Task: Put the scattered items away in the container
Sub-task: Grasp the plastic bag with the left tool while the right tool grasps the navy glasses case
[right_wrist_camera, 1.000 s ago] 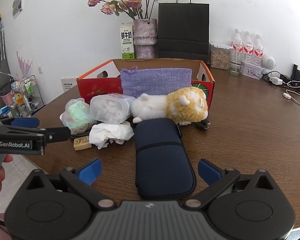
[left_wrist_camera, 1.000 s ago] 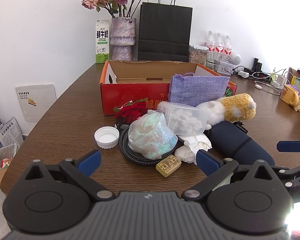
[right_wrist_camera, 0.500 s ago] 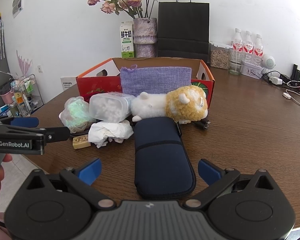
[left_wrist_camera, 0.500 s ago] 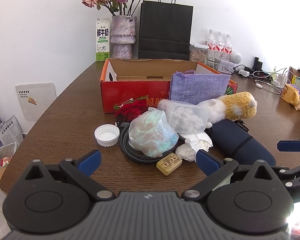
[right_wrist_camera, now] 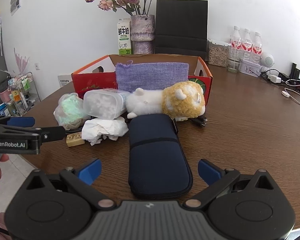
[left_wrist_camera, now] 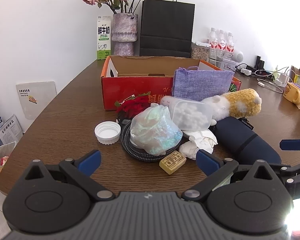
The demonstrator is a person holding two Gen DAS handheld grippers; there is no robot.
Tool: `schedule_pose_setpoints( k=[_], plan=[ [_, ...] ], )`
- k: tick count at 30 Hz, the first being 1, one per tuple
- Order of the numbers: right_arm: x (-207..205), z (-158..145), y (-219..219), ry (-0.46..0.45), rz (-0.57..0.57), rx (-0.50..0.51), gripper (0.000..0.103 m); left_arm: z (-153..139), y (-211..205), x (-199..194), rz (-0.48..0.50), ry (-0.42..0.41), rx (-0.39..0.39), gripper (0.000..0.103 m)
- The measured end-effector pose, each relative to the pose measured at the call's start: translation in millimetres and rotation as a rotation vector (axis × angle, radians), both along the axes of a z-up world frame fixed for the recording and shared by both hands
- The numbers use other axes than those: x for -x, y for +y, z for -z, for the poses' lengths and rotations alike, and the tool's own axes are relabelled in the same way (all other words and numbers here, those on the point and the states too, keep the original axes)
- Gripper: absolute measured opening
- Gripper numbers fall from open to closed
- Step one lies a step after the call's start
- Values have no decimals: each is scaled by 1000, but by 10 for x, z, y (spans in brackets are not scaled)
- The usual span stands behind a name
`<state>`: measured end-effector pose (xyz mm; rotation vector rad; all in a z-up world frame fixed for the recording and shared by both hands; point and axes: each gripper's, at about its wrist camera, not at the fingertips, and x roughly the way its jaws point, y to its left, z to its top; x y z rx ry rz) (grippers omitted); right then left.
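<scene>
1. Surface: a dark wood-grain table [left_wrist_camera: 70, 120] set against a white wall. At the back stand a milk carton [left_wrist_camera: 103, 38], a mottled vase of dried roses [left_wrist_camera: 124, 34], a black paper bag [left_wrist_camera: 167, 28] and three water bottles [right_wrist_camera: 246, 42]; cables and chargers lie at the far right.

2. Container: an open red cardboard box [left_wrist_camera: 130, 88] sits mid-table; its inside appears empty, though the floor is mostly hidden.

3. Scattered items, all in front of the box: a purple fabric pouch [left_wrist_camera: 202, 84] leaning against its front wall; a white and yellow plush toy [right_wrist_camera: 170, 100]; a clear tub of cotton balls [left_wrist_camera: 192, 114] on its side; a crumpled iridescent plastic bag [left_wrist_camera: 154, 132] resting on a coiled braided cable [left_wrist_camera: 130, 148]; a white bottle cap [left_wrist_camera: 107, 132]; crumpled tissue [right_wrist_camera: 104, 130]; a small tan block [left_wrist_camera: 172, 162]; a red artificial flower [left_wrist_camera: 136, 106]; a navy zip case [right_wrist_camera: 158, 156].

4. Left gripper [left_wrist_camera: 148, 160]: jaws wide apart, holding nothing, short of the tan block.

5. Right gripper [right_wrist_camera: 149, 170]: jaws wide apart, empty, straddling the near end of the navy zip case without touching it.
</scene>
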<state>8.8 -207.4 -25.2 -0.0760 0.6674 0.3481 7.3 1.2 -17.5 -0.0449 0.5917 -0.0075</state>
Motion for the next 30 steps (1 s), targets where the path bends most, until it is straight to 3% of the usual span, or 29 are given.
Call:
schedule_pose_setpoints(
  k=[6,13,19,21,23,27,30],
  plan=[
    [-113,77,0,10,10,2,102,-11,14,-102,-11,-4,-12,103],
    [-275,126,47,1,-9,34,94,-48,3,-265,-3,-25,-17,103],
    [-408,196,102,37,-75,58,79,-45,-23,-389,11,-28,-15,102],
    [-437,185,92,37,-87,59,70,-49,-30,-415,25,-29,-11,99],
    [-460,176,77,41,-101,57,69,-48,-49,-439,46,-24,-11,92],
    [-440,178,64,23,-117,56,65,-20,-43,-467,57,-6,12,55],
    [-425,166,32,17,-111,37,62,1,-10,-444,51,-7,27,48]
  ],
)
